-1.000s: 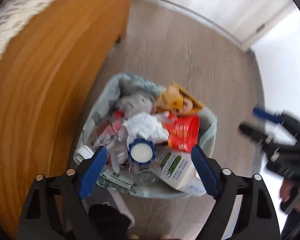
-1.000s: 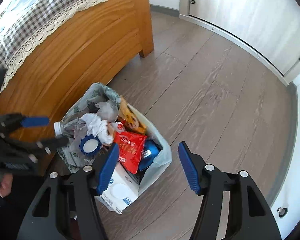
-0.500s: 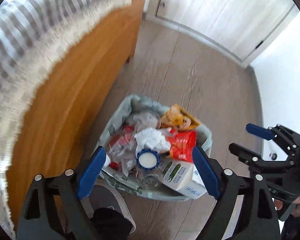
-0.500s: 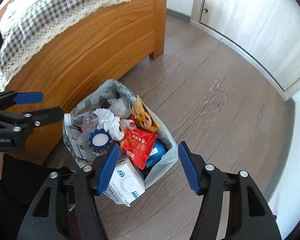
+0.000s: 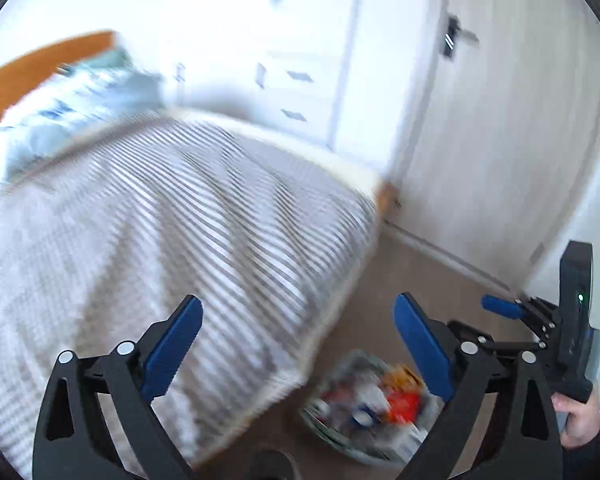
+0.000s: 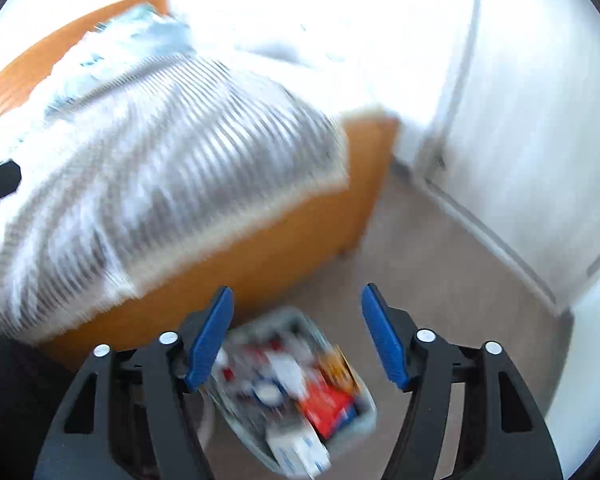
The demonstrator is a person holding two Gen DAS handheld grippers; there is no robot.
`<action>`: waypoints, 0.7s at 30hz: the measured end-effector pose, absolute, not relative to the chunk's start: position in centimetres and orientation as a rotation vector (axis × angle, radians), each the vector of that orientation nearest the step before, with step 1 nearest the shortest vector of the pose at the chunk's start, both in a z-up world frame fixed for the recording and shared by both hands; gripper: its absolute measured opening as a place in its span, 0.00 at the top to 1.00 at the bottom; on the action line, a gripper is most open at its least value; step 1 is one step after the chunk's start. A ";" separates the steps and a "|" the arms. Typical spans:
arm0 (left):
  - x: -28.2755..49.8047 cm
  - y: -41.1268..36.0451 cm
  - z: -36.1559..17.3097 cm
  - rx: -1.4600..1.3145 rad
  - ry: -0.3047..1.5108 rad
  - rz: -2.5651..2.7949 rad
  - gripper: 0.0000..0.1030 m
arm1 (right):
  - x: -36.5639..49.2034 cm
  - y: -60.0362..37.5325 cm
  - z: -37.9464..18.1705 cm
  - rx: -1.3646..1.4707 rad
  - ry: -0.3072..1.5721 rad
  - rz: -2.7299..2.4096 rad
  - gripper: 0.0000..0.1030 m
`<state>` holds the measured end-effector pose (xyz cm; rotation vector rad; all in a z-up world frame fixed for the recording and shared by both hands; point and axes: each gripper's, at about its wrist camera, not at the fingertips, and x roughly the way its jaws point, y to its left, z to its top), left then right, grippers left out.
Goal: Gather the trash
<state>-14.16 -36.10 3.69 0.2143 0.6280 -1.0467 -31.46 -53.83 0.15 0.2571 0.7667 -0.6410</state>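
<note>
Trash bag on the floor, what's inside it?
The bag is full to the top: a red wrapper, a white carton and an orange packet show, all blurred. Whatever lies beneath that layer is covered.

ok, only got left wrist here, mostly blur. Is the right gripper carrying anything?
Observer: No. The right gripper has its jaws wide open, with nothing between them.
Operator: Bin full? A finger covers its right side for me.
Observer: The trash bin is heaped, and a red packet lies on top.
Operator: Anything at its near edge?
Observer: A white carton pokes over the rim there.
</note>
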 end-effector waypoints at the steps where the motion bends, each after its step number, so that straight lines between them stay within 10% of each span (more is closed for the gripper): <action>1: -13.1 -34.6 4.8 0.191 0.591 -0.996 0.07 | -30.1 -53.1 1.3 0.236 0.733 -0.620 0.31; 21: 1.5 -3.6 14.4 -0.019 0.277 -0.239 0.07 | -6.8 -36.4 13.1 0.116 0.364 -0.176 0.23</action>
